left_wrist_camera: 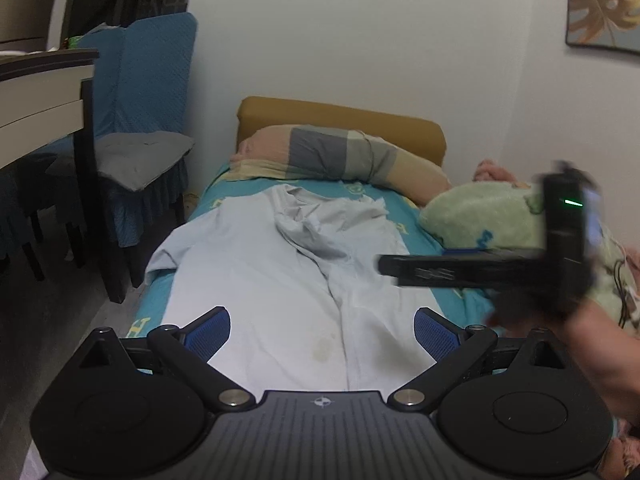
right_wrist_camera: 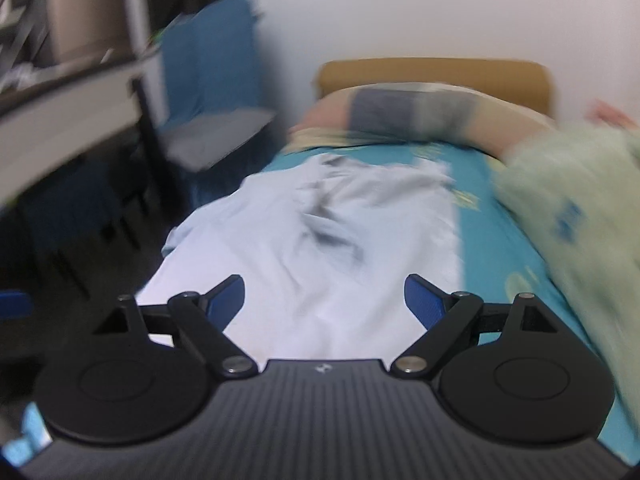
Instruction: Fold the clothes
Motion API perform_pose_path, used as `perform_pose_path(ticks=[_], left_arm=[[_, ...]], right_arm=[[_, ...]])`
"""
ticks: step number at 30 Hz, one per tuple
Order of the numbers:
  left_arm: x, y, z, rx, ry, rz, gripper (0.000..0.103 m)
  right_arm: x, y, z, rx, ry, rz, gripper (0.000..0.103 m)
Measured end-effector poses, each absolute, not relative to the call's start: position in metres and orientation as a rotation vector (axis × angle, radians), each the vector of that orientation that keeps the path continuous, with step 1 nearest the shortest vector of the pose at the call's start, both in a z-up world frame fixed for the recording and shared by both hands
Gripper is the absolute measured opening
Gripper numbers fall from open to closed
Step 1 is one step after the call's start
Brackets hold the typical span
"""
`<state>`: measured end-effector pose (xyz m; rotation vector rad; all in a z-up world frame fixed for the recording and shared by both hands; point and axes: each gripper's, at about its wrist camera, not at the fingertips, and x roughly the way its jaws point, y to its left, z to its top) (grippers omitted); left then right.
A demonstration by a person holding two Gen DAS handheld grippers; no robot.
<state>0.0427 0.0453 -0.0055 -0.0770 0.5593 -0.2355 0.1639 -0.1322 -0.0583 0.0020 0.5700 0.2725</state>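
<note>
Left wrist view: shirt (left_wrist_camera: 280, 280) lies flat beyond gaping left tongs (left_wrist_camera: 322, 334).

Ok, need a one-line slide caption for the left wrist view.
Left gripper open above a pale blue shirt spread on the bed, right gripper crossing in from the right.

Right wrist view motion-blurred throughout; wall picture (left_wrist_camera: 604, 4) cut off at edge
</note>
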Motion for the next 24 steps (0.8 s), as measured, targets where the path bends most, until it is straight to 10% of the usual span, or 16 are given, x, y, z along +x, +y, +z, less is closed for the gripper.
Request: perform_pose_path(ticks=[24], left_arm=[[0.146, 0.189, -0.094, -0.434, 0.743, 0.039, 0.099]], right_arm=[[0.382, 0.209, -0.196, -0.841, 0.645, 0.633, 0.087]])
